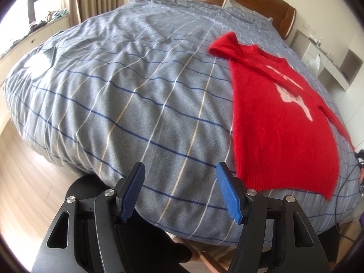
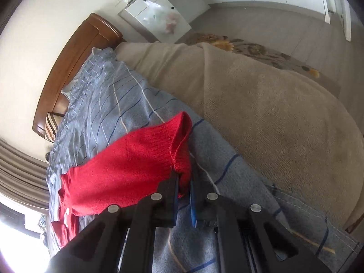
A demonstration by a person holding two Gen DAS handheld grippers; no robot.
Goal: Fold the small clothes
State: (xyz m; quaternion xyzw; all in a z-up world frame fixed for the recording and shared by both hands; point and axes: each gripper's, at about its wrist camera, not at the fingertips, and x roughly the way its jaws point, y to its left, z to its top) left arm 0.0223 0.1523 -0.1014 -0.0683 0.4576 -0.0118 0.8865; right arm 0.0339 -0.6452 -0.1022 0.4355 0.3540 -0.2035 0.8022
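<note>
One red sweater (image 1: 279, 122) | far sleeve cut off | hem corner pinched.

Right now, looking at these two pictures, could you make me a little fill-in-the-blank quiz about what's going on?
1. The sweater lying on the bed is coloured ____.
2. The right gripper is shut on the sweater's ____.
3. The left gripper holds ____ between its blue pads.
4. The checked blanket is mostly ____.

Missing words: red; hem; nothing; grey

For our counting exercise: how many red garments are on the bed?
1. The red sweater lies on the grey checked duvet; the right gripper pinches its hem. Others may lie out of view.
</note>
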